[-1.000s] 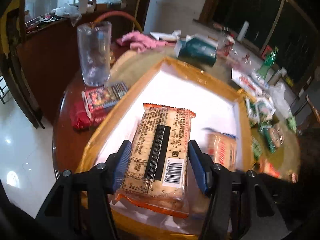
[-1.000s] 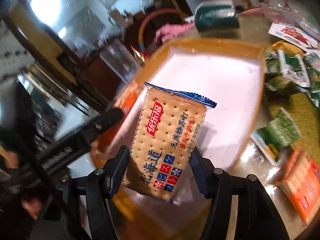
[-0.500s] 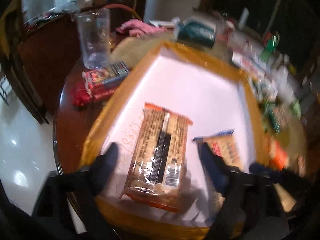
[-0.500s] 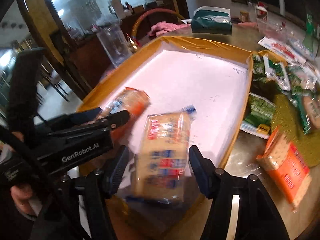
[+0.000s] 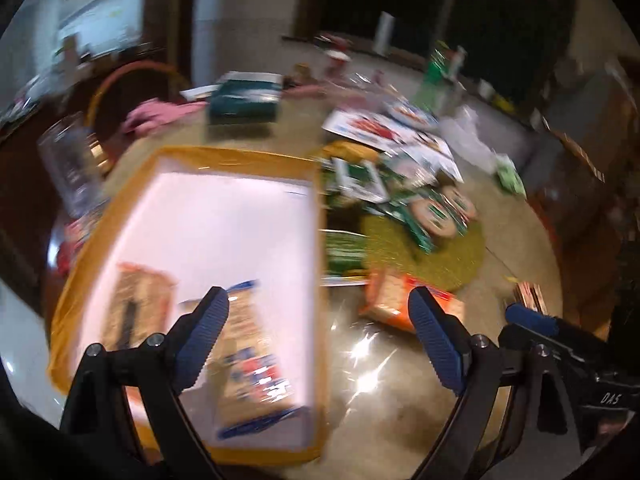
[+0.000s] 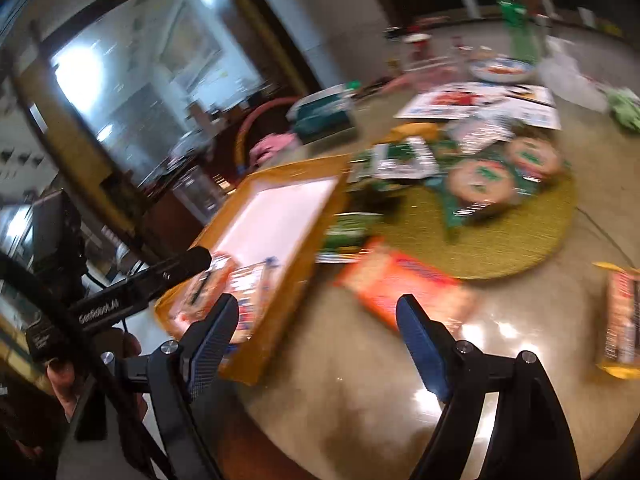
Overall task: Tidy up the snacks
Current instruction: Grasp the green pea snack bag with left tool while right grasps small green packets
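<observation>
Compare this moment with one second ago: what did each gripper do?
The left gripper released the orange cracker pack and the right gripper the blue cracker pack; both lie in the tray. Both grippers, now open, swung right toward the loose orange pack. Tray unmoved.

Both views are motion-blurred. The tabletop [image 6: 360, 392] ahead of the right gripper [image 6: 316, 344] is glossy, polished stone or lacquer by its look, throwing bright glints. Beyond its fingers lies a matt, coarse woven mat [image 6: 500, 236], olive-yellow. The tray [image 5: 316, 280] under the left gripper [image 5: 316, 340] has dull yellow walls, cardboard-like, and a smooth matt white floor. The cracker packets [image 5: 252, 364] in it are shiny plastic film. The fingers [image 5: 200, 340] carry ribbed blue pads on matt black plastic arms with metal screws
</observation>
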### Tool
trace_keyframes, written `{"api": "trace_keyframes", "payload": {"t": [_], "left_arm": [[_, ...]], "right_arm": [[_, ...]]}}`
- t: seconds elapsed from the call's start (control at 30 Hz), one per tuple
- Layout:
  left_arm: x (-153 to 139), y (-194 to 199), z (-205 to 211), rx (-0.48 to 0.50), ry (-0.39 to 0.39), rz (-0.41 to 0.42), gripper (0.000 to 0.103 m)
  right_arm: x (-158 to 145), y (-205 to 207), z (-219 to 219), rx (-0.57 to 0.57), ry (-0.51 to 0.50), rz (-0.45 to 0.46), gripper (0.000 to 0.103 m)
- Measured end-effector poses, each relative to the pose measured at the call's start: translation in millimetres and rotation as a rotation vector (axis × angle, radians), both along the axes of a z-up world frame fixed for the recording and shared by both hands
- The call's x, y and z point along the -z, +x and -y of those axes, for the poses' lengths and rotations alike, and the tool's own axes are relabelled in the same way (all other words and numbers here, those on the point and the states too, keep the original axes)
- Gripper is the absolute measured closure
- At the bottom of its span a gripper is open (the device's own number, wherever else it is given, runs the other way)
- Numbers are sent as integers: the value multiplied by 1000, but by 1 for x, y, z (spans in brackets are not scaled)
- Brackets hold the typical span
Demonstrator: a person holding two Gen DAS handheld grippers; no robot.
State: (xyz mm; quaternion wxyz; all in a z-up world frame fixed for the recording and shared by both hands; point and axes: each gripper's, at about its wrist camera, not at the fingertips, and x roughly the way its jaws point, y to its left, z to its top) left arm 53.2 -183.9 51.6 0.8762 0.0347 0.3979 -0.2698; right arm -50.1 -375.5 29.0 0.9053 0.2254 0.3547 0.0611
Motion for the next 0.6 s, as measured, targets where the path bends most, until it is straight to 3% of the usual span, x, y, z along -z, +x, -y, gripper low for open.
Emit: {"api": "trace_keyframes", "payload": {"t": [0.23,0.33,0.47,0.6], "left_arm": [[24,34,67,101,126,-79,12],[33,54,83,86,191,-104,13],[39,67,105,134,263,-155,29],[51,69,121,147,364,-149,29]], "right_arm": [[18,-19,42,86,80,-37,29],[19,-18,48,77,93,-33,35],[20,-17,52,54,103,-11,35],[21,-16,54,44,123,1,35]]}}
